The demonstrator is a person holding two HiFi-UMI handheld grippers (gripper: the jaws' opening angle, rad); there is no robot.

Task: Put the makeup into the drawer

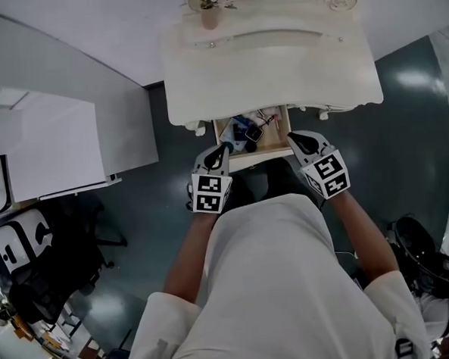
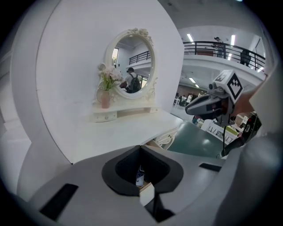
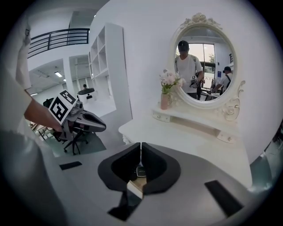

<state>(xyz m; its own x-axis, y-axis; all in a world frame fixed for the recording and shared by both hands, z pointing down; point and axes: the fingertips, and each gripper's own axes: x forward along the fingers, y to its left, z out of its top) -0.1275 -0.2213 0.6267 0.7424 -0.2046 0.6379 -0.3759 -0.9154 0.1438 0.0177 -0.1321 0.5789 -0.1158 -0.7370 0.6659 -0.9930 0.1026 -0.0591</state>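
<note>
Several makeup pieces (image 1: 248, 128) lie in the open drawer (image 1: 220, 135) under the white dressing table (image 1: 271, 73). I have the left gripper (image 1: 225, 147) and right gripper (image 1: 292, 138) at the drawer's front corners, both with jaws closed together and holding nothing.

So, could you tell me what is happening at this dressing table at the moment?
A person in a white top faces a white dressing table, holding a gripper in each hand. Its drawer is pulled open, with several makeup items lying inside. The left gripper and right gripper hover near the drawer's front edge, one at each side, both with fingers closed and nothing between them.
</note>
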